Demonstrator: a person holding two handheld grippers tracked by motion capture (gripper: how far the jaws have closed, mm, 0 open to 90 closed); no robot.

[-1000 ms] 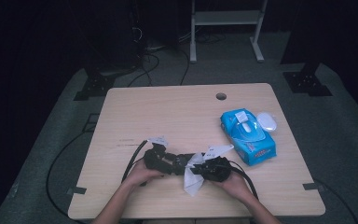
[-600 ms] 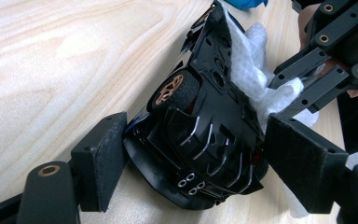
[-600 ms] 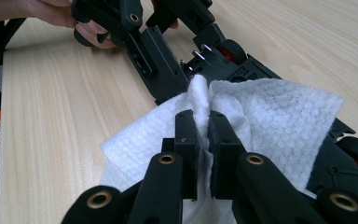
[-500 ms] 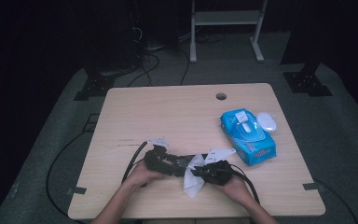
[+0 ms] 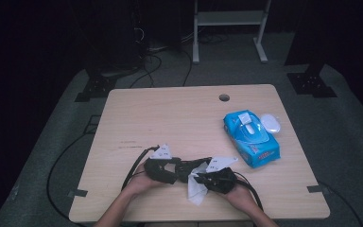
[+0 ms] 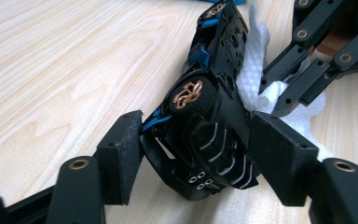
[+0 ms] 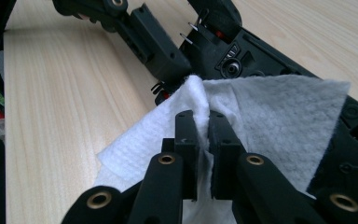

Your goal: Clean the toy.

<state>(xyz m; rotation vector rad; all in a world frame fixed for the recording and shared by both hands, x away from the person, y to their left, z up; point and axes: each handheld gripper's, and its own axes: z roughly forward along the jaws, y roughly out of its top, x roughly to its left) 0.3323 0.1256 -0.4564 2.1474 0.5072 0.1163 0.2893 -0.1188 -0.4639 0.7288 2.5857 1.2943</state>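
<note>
The left gripper (image 6: 193, 144) has just been squeezing its jaws in, and now they press on both sides of a black toy car (image 6: 209, 112) turned on its side. The right gripper (image 7: 203, 122) has its jaws tight together on a white wipe (image 7: 270, 107), which lies against the car. All this sits near the table's (image 5: 170, 113) six o'clock edge. The blue wipe pack (image 5: 250, 132) rests at about three o'clock. I think the wiping is under way, with more car left to clean.

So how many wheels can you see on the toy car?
1: a black wheel with a coppery hub on the toy car, above the left gripper jaws. The other wheels are probably hidden.
</note>
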